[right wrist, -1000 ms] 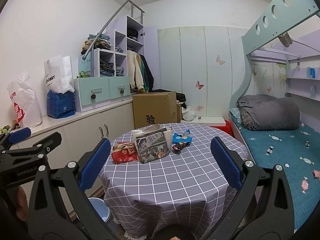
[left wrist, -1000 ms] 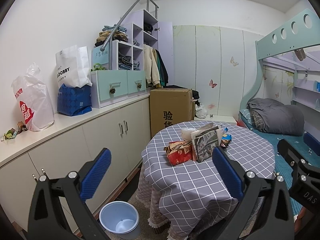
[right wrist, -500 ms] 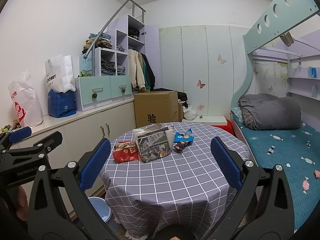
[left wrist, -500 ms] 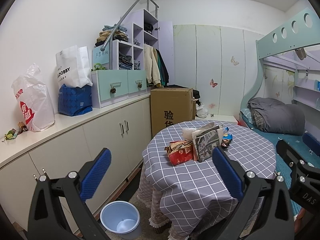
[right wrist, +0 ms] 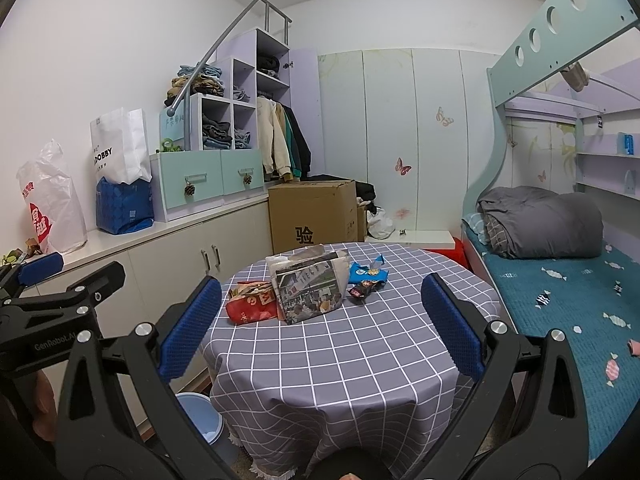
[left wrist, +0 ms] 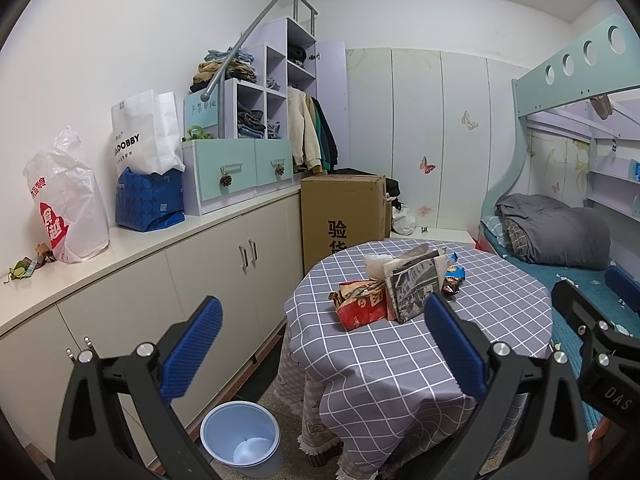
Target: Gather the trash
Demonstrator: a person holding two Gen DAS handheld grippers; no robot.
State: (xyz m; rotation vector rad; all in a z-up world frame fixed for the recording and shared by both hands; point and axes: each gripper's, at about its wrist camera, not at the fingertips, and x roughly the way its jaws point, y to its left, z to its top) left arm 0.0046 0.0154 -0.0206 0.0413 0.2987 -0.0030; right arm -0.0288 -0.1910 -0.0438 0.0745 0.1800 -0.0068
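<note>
Both grippers are held short of the round surface (right wrist: 360,360), which is covered by a grey checked cloth. Left gripper (left wrist: 320,344): jaws spread wide, nothing held. Right gripper (right wrist: 320,320): jaws spread wide, nothing held. The trash is grouped on the far half of the surface: a red snack bag (right wrist: 250,306) at the left of the group, a printed paper bag (right wrist: 310,294) touching it in the middle, a dark candy wrapper (right wrist: 364,290) just right of the paper bag, and a blue wrapper (right wrist: 366,272) just behind that. A crumpled clear bag (left wrist: 376,264) is seen behind the paper bag. A light blue bin (left wrist: 240,438) stands on the floor left of the surface, beside the cabinets (left wrist: 224,280). A cardboard box (right wrist: 312,216) stands behind the surface; a bed (right wrist: 580,300) lies to its right.
</note>
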